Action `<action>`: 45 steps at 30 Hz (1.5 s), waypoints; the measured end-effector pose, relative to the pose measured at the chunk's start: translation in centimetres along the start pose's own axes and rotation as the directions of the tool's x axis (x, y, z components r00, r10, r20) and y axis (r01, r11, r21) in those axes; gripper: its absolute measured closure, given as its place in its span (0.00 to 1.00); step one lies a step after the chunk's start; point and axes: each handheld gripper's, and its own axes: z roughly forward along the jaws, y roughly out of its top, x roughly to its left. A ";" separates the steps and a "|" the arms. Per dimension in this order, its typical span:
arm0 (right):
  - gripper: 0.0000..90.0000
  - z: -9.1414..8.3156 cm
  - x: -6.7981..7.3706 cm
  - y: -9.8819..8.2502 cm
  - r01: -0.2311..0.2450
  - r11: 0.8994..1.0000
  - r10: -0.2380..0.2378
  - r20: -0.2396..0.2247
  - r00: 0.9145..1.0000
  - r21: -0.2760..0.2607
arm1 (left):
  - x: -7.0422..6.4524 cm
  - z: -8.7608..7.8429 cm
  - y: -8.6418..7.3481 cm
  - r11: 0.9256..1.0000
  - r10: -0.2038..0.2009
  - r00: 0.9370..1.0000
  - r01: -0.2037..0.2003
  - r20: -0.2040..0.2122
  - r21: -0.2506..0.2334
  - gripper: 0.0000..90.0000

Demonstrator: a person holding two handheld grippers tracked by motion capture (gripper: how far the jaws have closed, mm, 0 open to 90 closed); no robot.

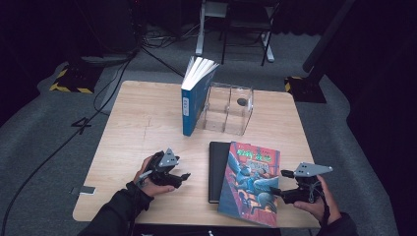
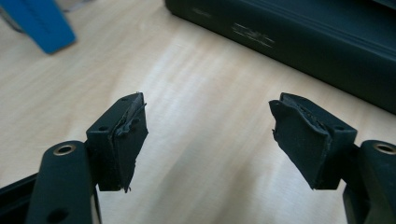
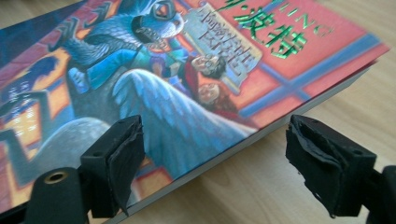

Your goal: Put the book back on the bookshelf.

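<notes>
A colourful illustrated book lies flat near the table's front, partly over a black book. A blue book stands upright, pages fanned, against a clear box. My left gripper rests low on the table left of the black book, open, with bare wood between its jaws; the black book lies just ahead. My right gripper is open at the colourful book's right edge. In the right gripper view that book's edge runs between the jaws, and the pads do not press it.
The wooden table has free room on its left half. A small dark object sits inside the clear box. Cables, stands and a chair base lie on the floor beyond the far edge.
</notes>
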 end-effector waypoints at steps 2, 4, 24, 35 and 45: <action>0.18 0.0 -0.1 -0.2 -0.013 1.000 0.013 -0.014 1.000 0.004 | -0.6 0.1 -0.2 1.000 0.021 1.000 -0.021 0.020 0.011 0.27; 0.17 0.1 -0.2 -0.3 -0.029 1.000 0.029 -0.026 0.999 0.006 | -0.9 0.3 -0.2 1.000 0.028 0.999 -0.029 0.038 0.013 0.27; 0.12 0.9 -0.8 -0.5 -0.059 0.998 0.060 -0.133 0.989 0.016 | -2.0 2.5 -0.3 0.995 0.050 0.996 -0.057 0.080 0.082 0.21; 0.22 0.0 -0.9 0.4 0.012 0.999 -0.016 -0.116 0.993 -0.031 | -2.0 2.8 -0.1 0.995 0.057 0.994 -0.064 0.090 0.077 0.20; 0.29 1.4 -1.7 2.0 0.002 0.998 -0.010 -0.140 0.990 -0.059 | -2.0 2.8 -0.1 0.995 0.060 0.994 -0.067 0.093 0.077 0.20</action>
